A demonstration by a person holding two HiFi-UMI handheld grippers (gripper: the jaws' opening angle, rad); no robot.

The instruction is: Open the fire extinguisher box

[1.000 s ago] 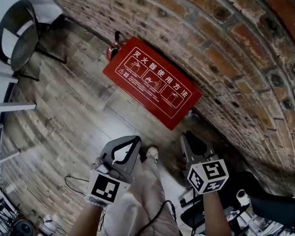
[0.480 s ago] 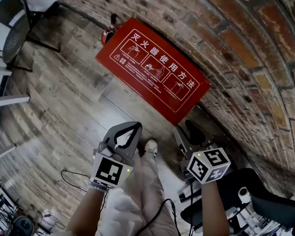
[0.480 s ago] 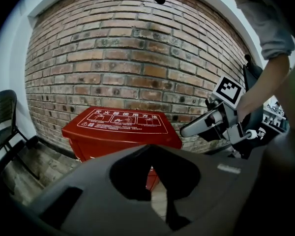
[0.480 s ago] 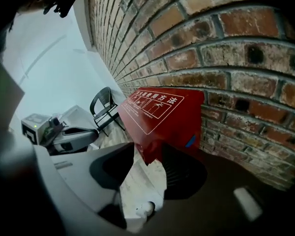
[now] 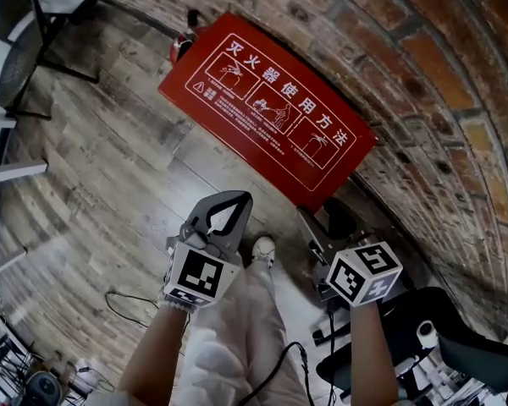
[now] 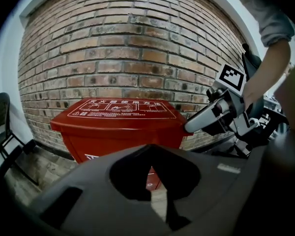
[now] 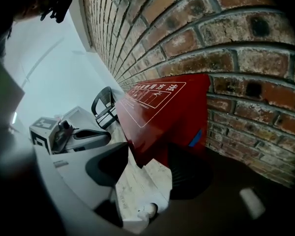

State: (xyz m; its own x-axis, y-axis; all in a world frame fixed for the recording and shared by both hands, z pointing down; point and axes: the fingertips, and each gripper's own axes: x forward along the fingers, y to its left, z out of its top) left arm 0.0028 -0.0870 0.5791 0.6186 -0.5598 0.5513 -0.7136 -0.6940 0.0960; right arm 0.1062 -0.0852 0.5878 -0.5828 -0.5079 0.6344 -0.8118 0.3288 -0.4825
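A red fire extinguisher box [image 5: 267, 108] with white print on its closed lid stands on the wooden floor against the brick wall [image 5: 389, 49]. My left gripper [image 5: 235, 200] is a short way in front of the box's front face [image 6: 120, 127], with its jaws shut and empty. My right gripper [image 5: 325, 225] is just below the box's right corner. Its jaws have just been opening and now stand apart. In the right gripper view that corner [image 7: 162, 117] shows beyond the right gripper [image 7: 150, 154], and nothing is held between the pads.
A red extinguisher's top [image 5: 184, 45] pokes out behind the box's far end. A black chair [image 5: 21, 49] stands at the upper left. The person's shoe [image 5: 262, 248] is on the floor between the grippers. Cables [image 5: 127, 307] trail at the lower left, and dark gear [image 5: 440, 337] sits at the lower right.
Both grippers have sunk toward the floor and the box looks larger and nearer. The right gripper's jaws have spread apart; the left jaws stay together.
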